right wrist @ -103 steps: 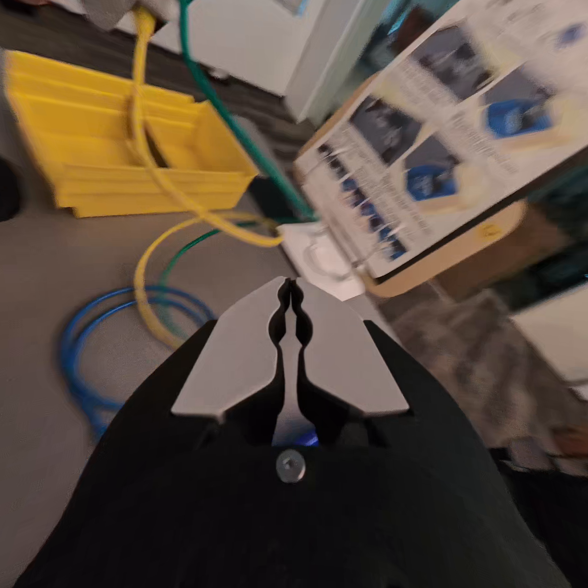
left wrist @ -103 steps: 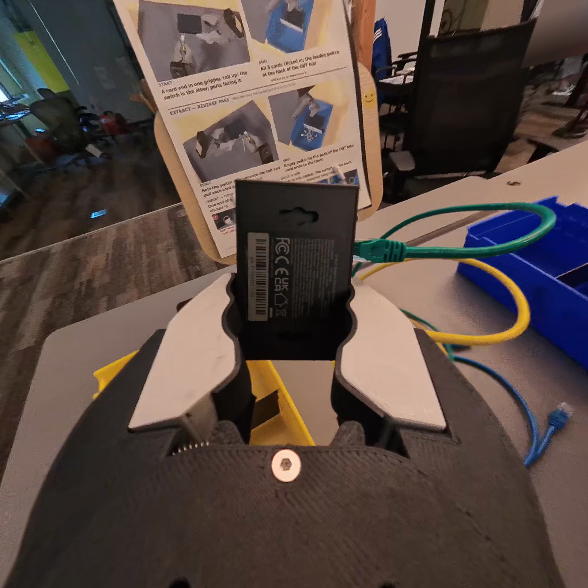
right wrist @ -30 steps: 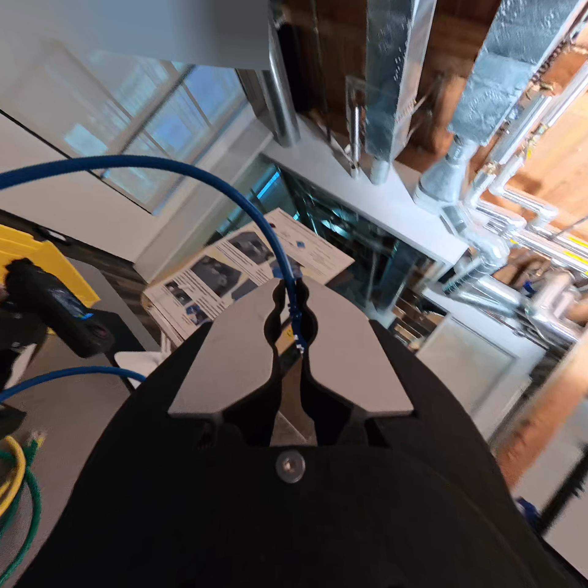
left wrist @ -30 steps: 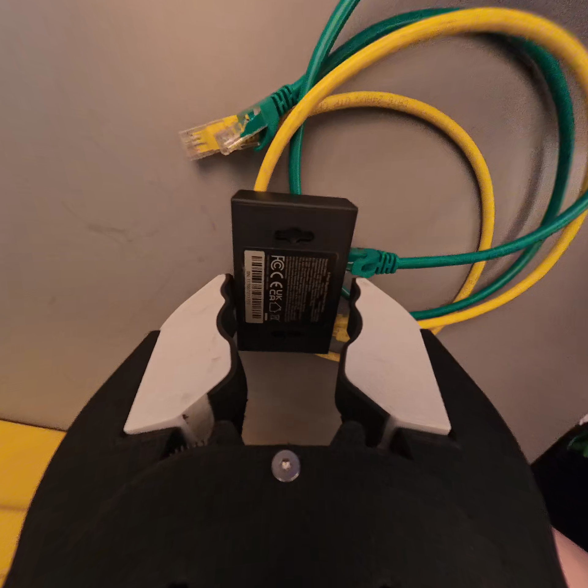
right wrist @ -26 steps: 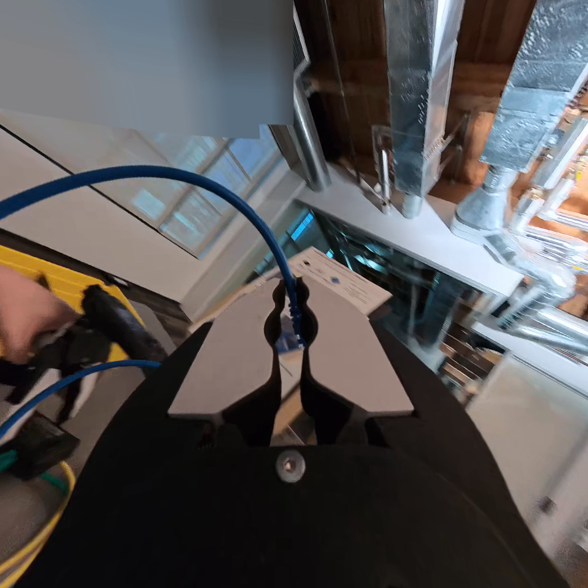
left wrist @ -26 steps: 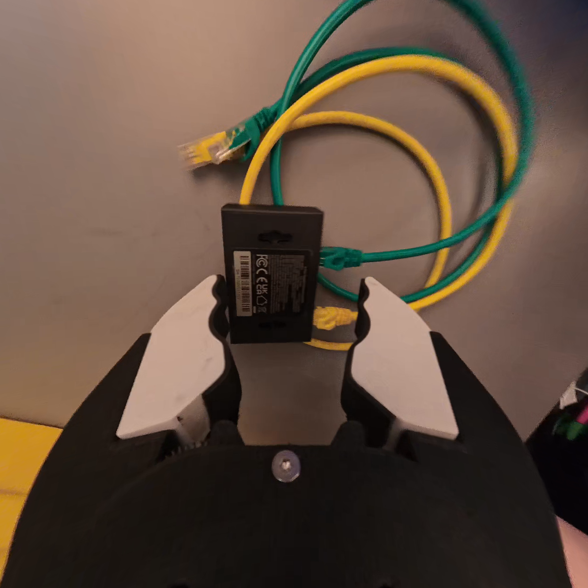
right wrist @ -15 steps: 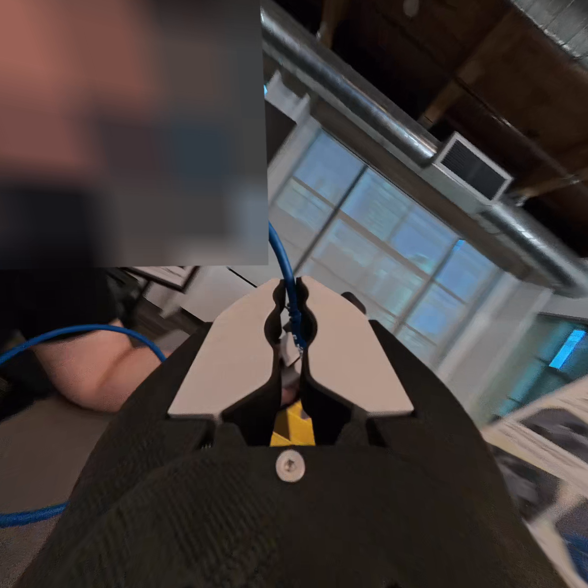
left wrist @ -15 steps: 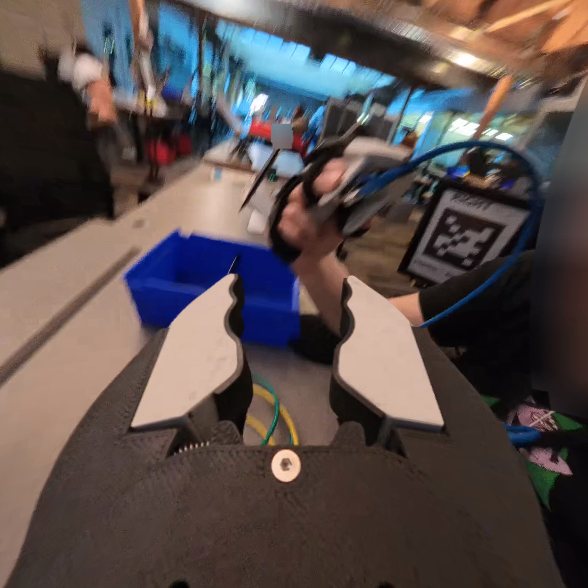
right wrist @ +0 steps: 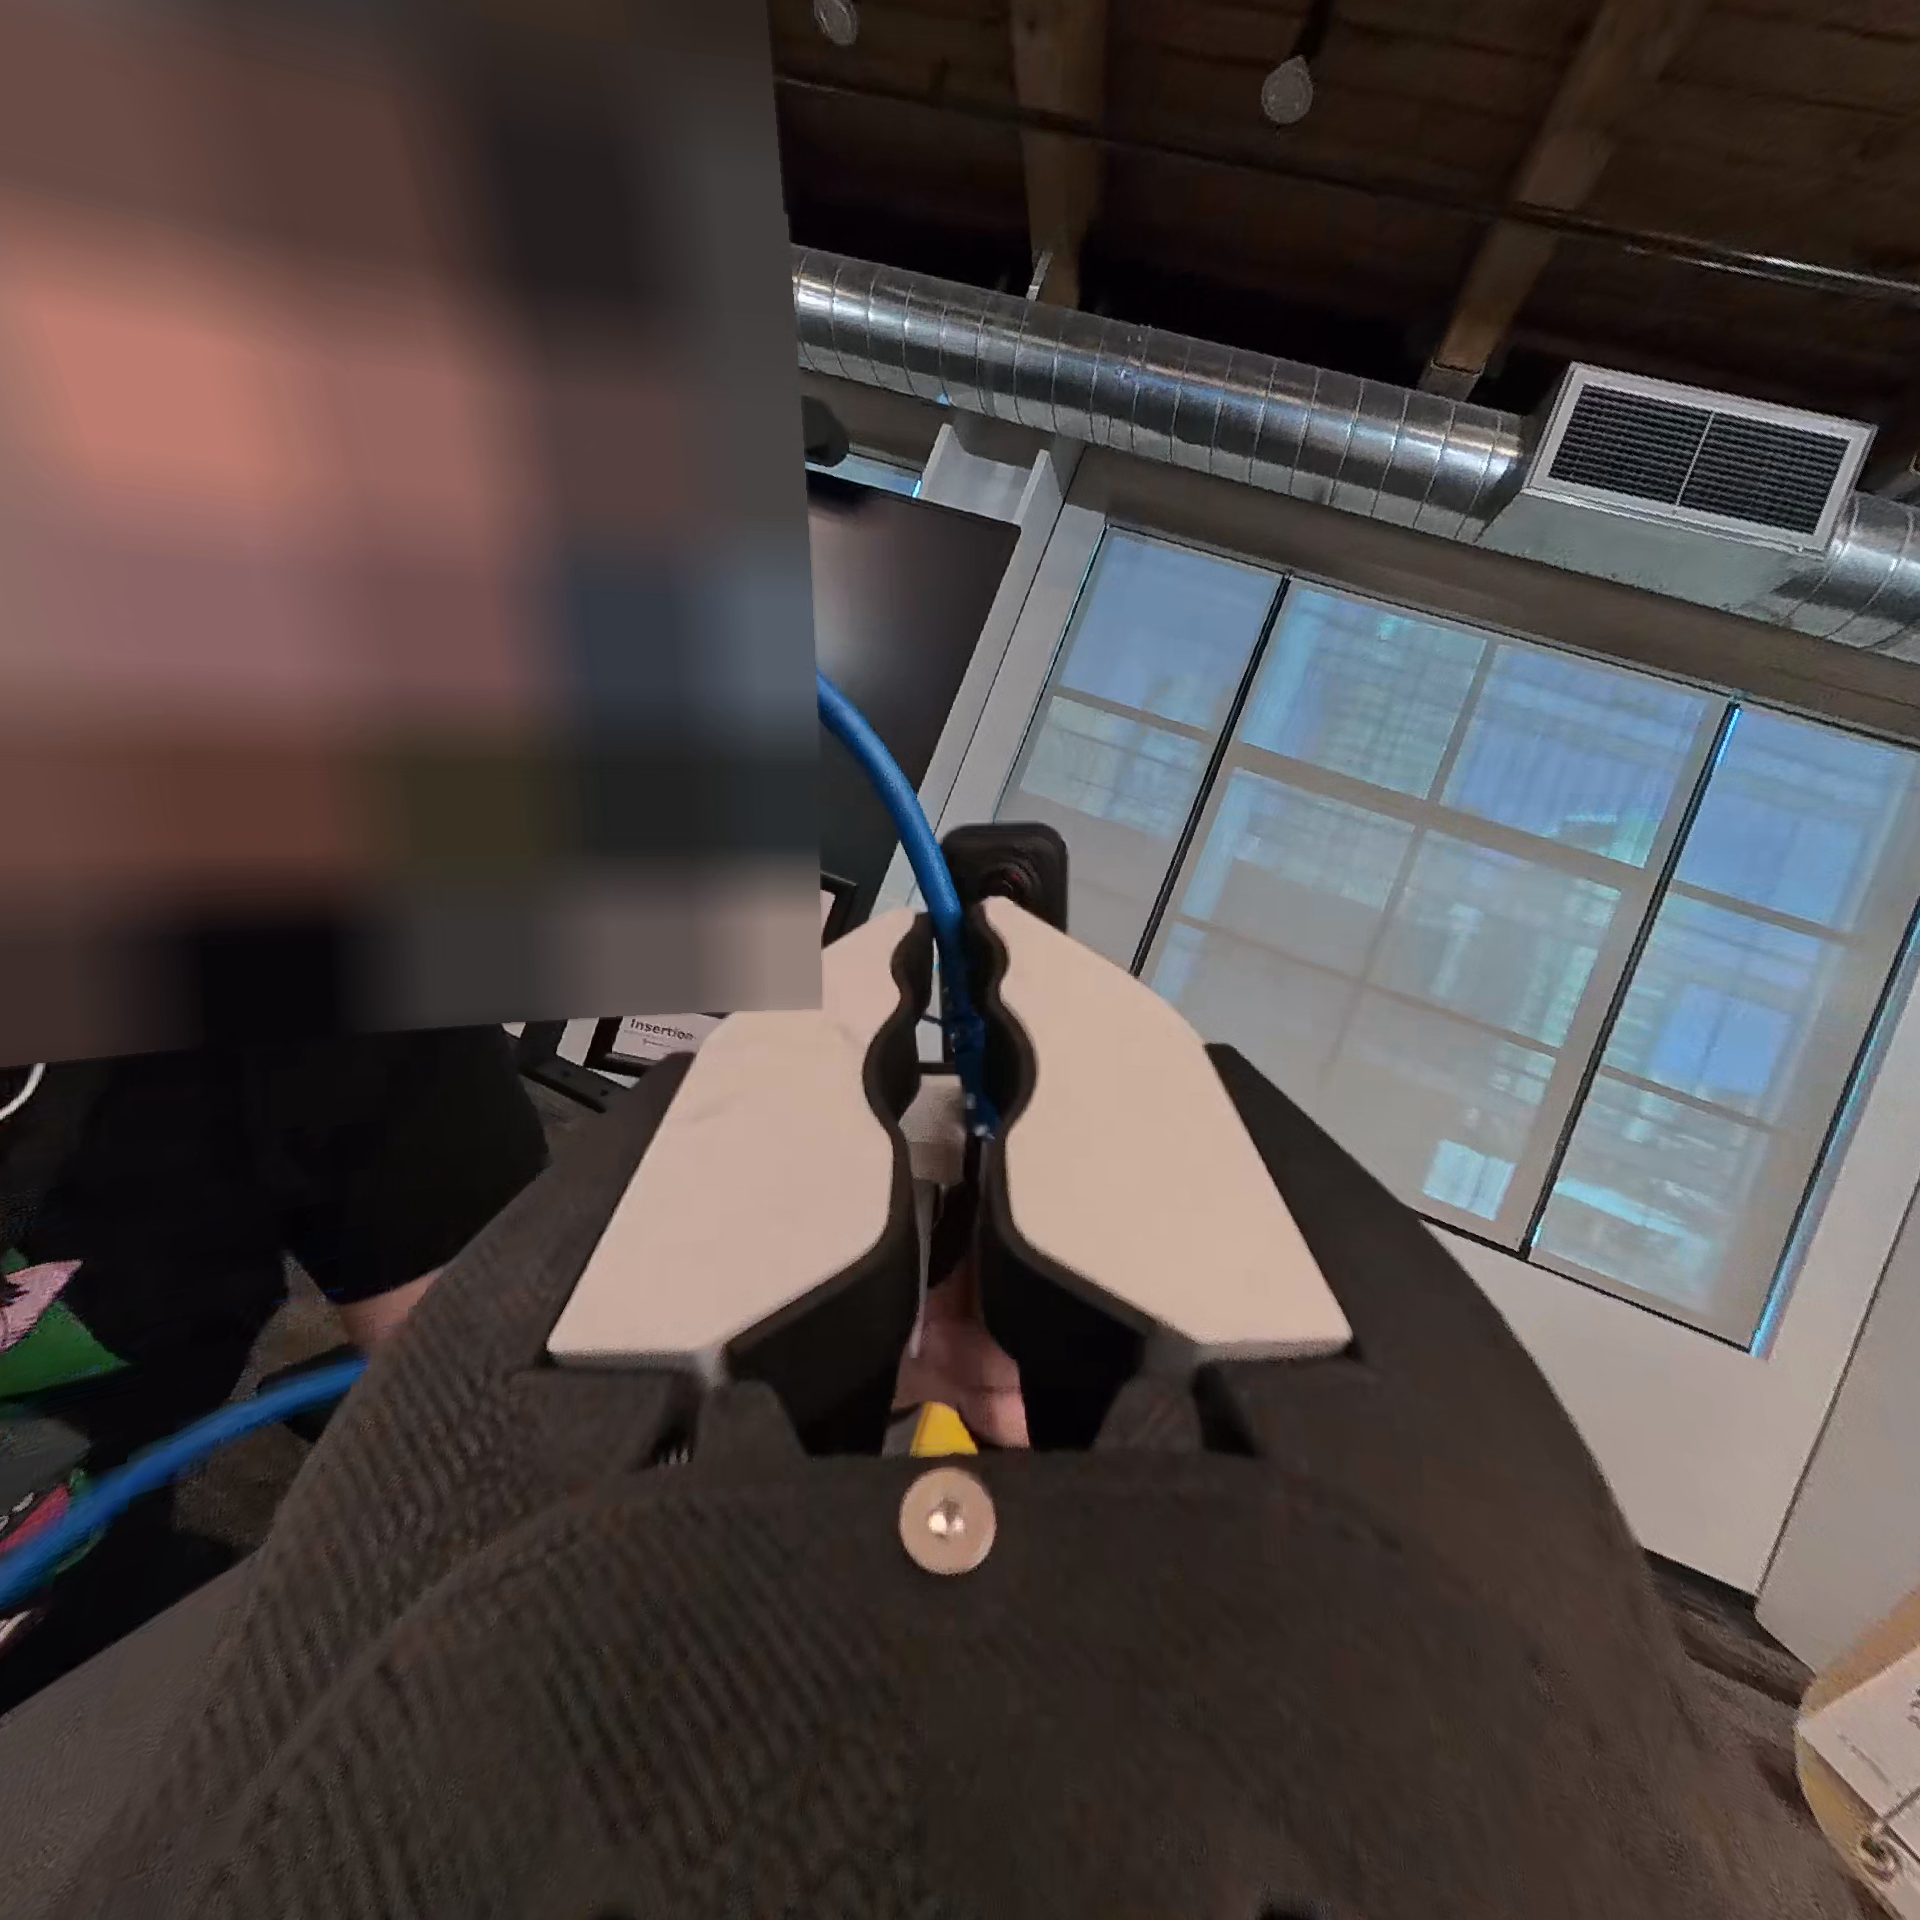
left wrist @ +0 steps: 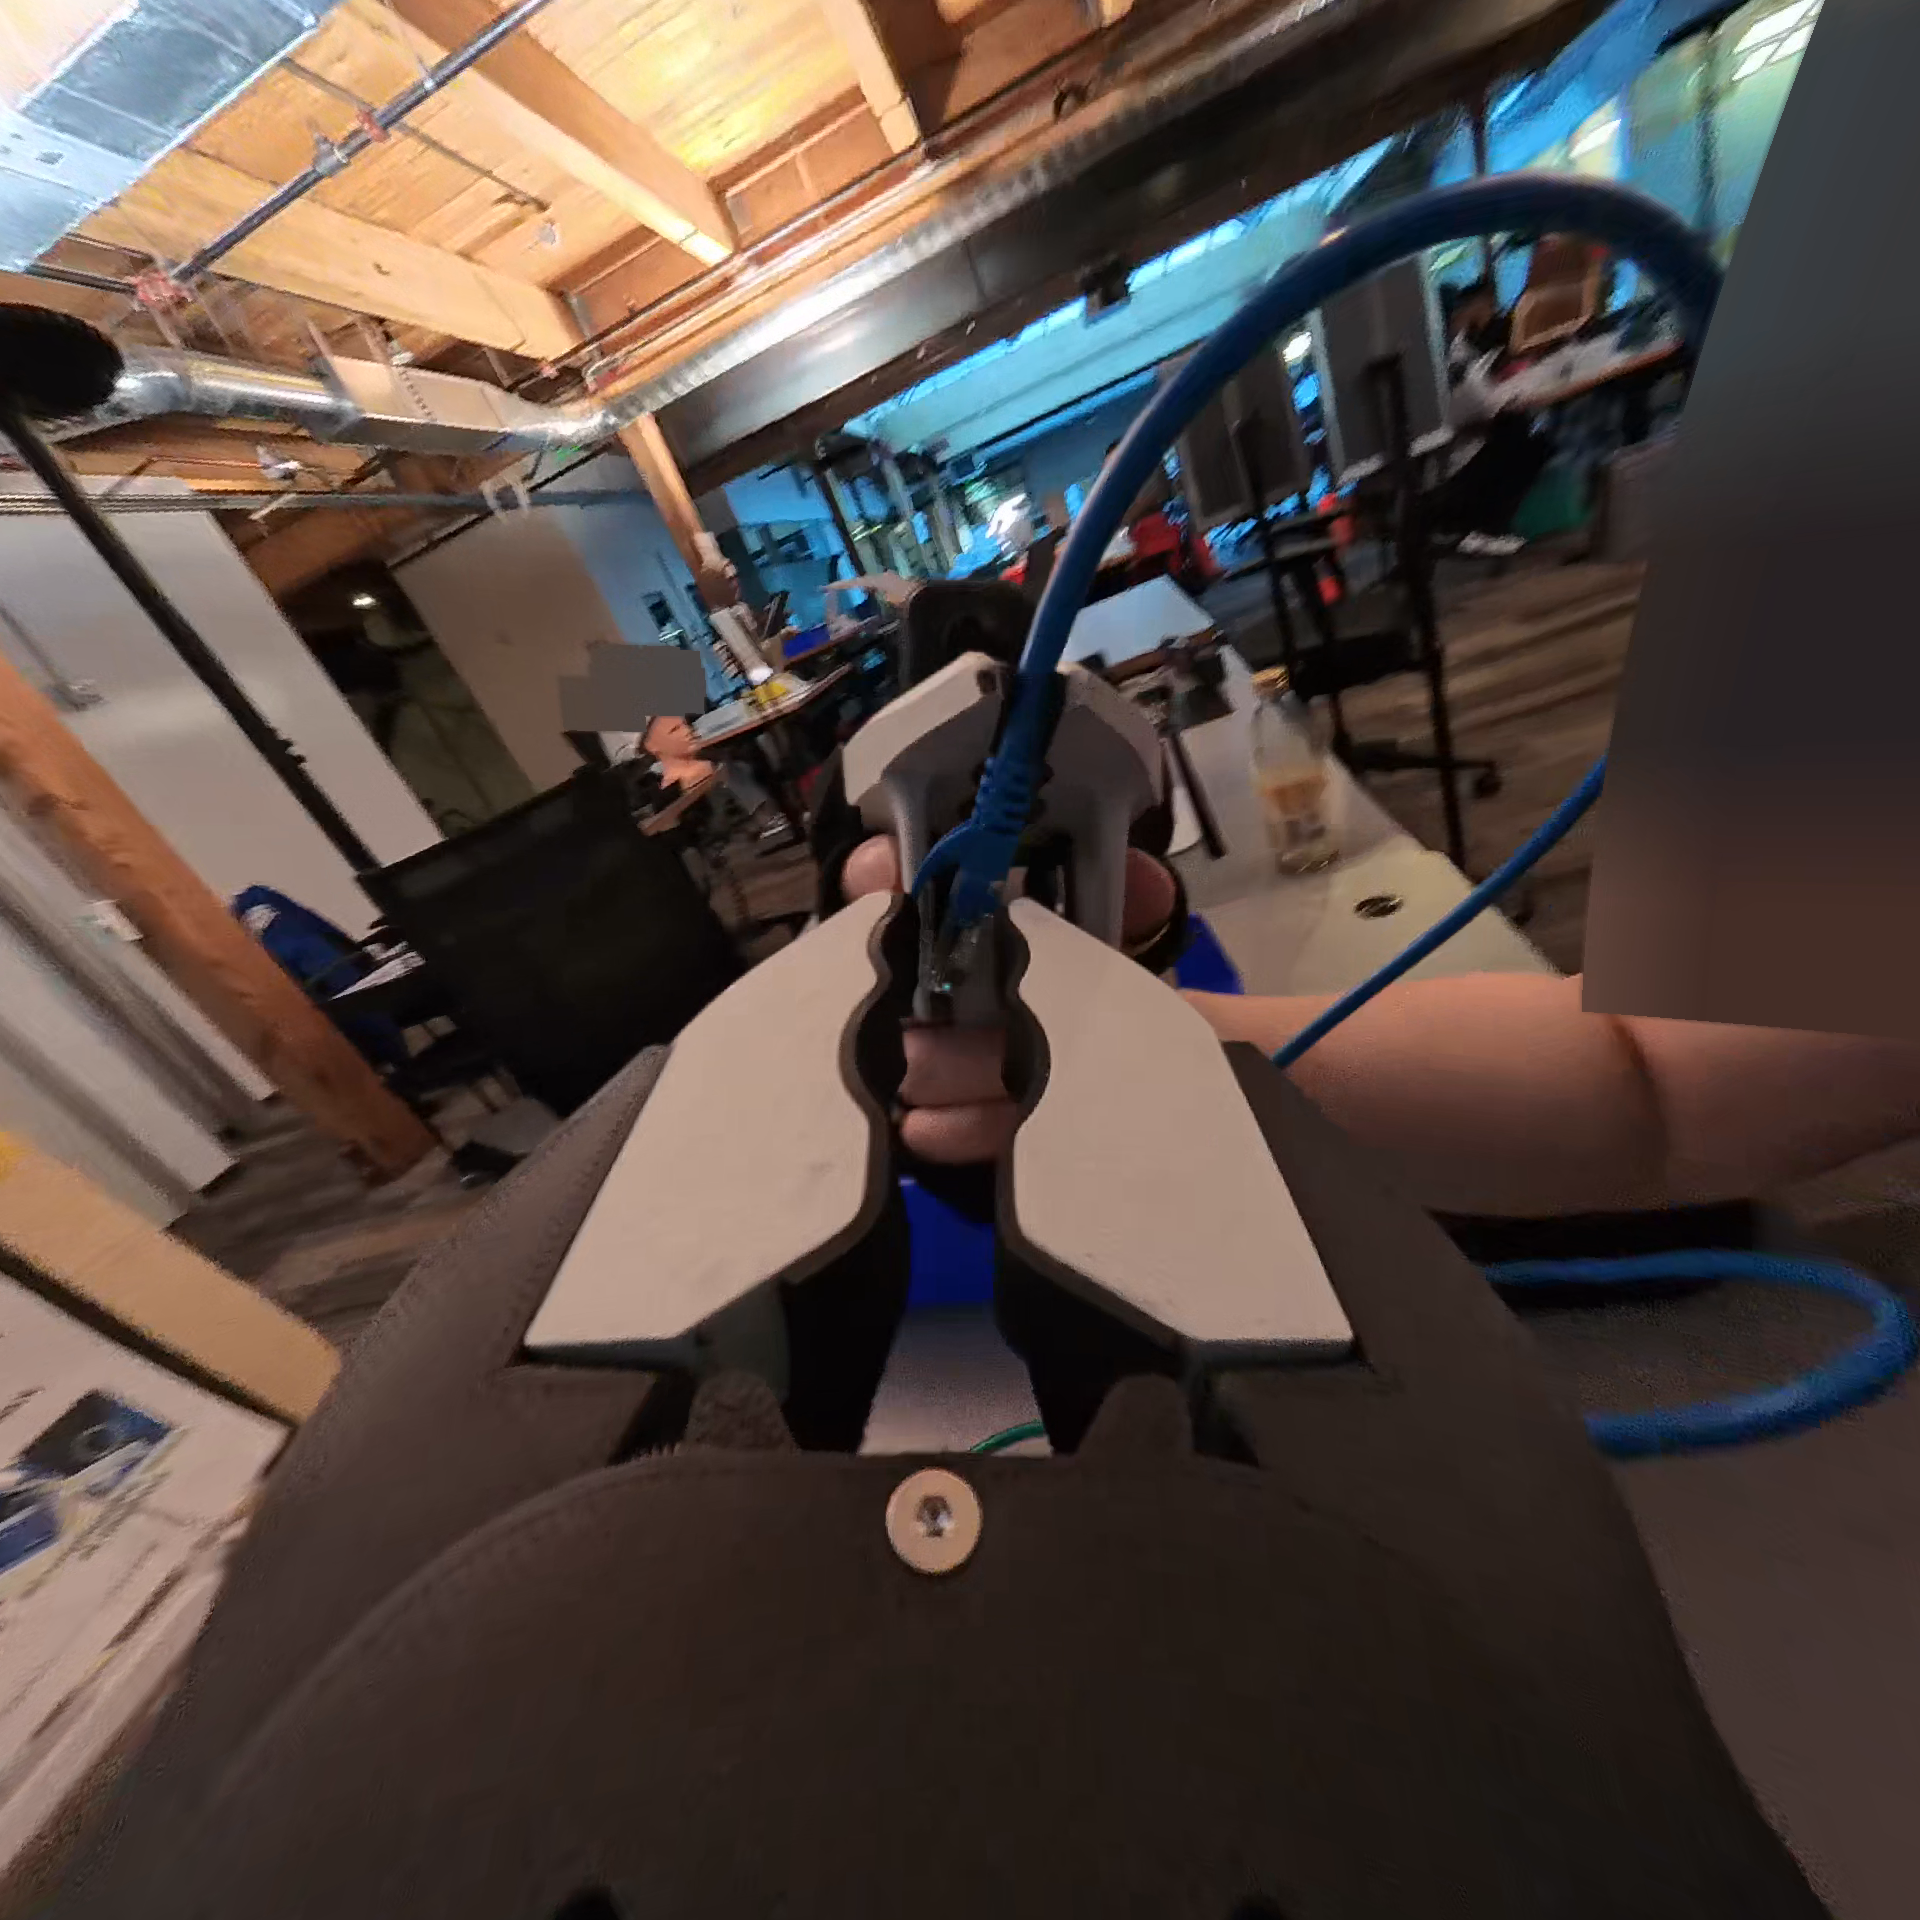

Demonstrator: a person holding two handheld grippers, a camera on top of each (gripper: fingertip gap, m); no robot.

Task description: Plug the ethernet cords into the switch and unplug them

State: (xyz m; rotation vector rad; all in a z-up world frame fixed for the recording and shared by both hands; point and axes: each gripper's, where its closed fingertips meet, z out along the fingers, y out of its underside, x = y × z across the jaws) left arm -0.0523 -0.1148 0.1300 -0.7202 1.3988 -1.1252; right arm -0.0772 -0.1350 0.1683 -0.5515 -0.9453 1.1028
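Warm indoor light, blurred wide-angle edges

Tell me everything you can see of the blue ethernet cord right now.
The blue ethernet cord is a thin, round-jacketed cable with a ribbed blue boot and a clear plug at its end. The plug sits between the left tool's fingertips, while the right tool pinches the cable just behind the boot. From there it arcs up and over, then loops down by the person's forearm.
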